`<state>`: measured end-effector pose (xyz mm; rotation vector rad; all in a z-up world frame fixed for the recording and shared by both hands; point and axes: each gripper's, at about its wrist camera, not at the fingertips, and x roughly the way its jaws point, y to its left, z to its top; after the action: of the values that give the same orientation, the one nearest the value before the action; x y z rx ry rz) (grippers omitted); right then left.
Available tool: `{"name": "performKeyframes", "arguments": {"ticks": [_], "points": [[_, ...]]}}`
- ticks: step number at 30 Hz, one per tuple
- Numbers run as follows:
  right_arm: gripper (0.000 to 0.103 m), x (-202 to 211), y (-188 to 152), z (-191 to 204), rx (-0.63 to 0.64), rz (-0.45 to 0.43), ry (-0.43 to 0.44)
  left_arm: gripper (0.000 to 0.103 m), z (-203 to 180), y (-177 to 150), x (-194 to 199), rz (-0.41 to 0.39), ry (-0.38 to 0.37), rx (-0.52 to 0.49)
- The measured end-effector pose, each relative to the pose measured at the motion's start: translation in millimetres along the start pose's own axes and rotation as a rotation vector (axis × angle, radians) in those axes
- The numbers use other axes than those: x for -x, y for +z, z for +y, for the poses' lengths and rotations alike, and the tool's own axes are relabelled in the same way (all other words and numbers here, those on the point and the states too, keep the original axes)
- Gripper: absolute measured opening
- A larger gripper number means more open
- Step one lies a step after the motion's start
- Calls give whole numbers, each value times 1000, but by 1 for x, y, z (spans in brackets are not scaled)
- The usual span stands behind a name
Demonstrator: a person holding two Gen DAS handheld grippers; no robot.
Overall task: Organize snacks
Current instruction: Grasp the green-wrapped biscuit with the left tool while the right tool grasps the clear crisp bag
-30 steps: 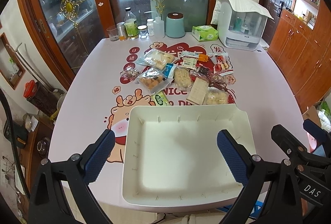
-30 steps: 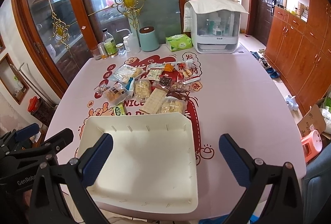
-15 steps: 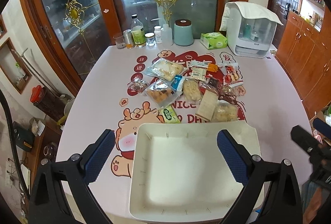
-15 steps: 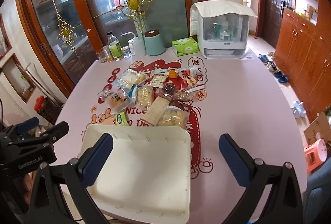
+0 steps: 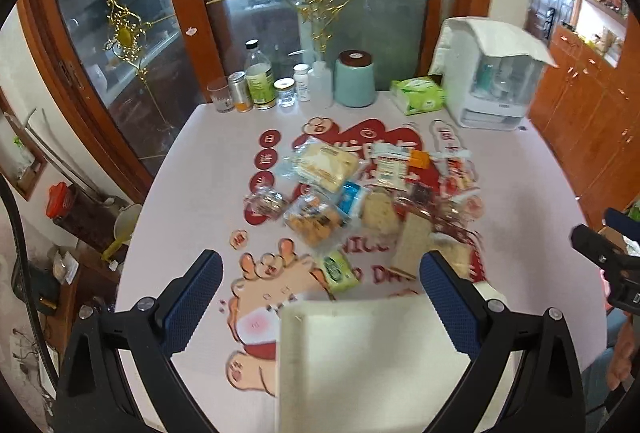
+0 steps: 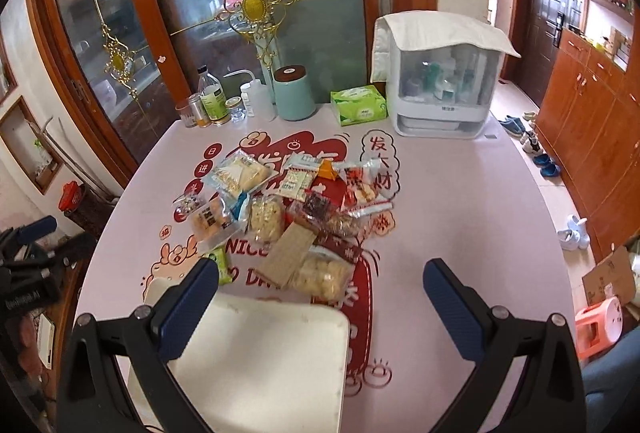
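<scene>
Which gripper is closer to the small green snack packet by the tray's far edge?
Left, as far as the views show. The left gripper frames the green packet between its fingers; the right gripper has it behind its left finger, off-centre.

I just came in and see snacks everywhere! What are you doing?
A person holds two black grippers, left and right, both with jaws wide open and empty. A heap of wrapped snack packets lies on the pink printed table. The shallow white plastic tray in front holds nothing yet, so sorting hasn't begun.
</scene>
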<state>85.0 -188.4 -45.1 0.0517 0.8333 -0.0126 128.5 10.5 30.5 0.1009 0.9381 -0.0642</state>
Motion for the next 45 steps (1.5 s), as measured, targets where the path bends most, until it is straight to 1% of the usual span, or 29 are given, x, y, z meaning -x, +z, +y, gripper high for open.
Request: {"name": "performKeyframes", "arguments": {"ticks": [2,4,6,7,8,10,13,16,18,20,23,25,27,28,30,31,32,33,34,37,39,40,42,43,45], "points": [[103,-17,10,-1,2,27,-2,99,7,15,-25,39,29,-11],[102,-39,17,-1,-5,73,14,99,13,22,-54,83,35,-21],[102,-66,22,-2,-17,133,24,99,17,24,-82,144,26,-18],[101,-81,22,-3,-23,164,24,99,18,22,-101,191,6,-13],[101,-99,23,-4,-29,202,23,98,20,18,-122,247,-5,1],[96,-133,19,-6,-47,278,10,98,22,7,-159,334,-20,27],[92,-179,9,-9,-69,384,-5,95,22,-15,-206,430,-4,56],[90,-216,-2,-11,-93,466,-4,94,17,-32,-242,513,-12,88],[89,-242,-12,-16,-130,533,-4,93,14,-40,-260,555,-24,116],[89,-259,-20,-18,-158,578,3,93,10,-45,-275,585,-30,131],[89,-277,-32,-19,-191,630,1,93,5,-52,-291,618,-34,152],[89,-283,-36,-17,-207,653,22,92,2,-57,-302,640,-43,170],[89,-289,-40,-15,-211,671,21,84,0,-64,-312,659,-43,184],[89,-292,-43,-13,-204,681,15,78,0,-67,-316,674,-45,196],[88,-295,-48,-10,-199,695,12,74,1,-73,-326,692,-73,240],[85,-295,-49,-9,-198,699,15,72,2,-75,-329,694,-81,258],[82,-295,-51,-8,-195,702,19,71,3,-77,-332,694,-85,275],[76,-294,-52,-7,-189,701,19,69,3,-78,-334,685,-78,279],[73,-293,-53,-7,-190,700,26,64,2,-79,-335,679,-62,271],[66,-291,-56,-9,-207,693,37,59,0,-82,-338,659,-36,251],[63,-282,-54,-13,-218,685,49,46,-2,-81,-337,638,-24,240],[61,-279,-54,-14,-219,675,53,35,-4,-82,-337,616,-12,228],[58,-272,-54,-14,-218,663,58,35,-8,-72,-343,608,-29,227],[57,-266,-50,-17,-216,662,59,35,0,-59,-332,609,-33,226],[56,-260,-52,-20,-213,654,63,35,0,-60,-329,591,-42,229]]}}
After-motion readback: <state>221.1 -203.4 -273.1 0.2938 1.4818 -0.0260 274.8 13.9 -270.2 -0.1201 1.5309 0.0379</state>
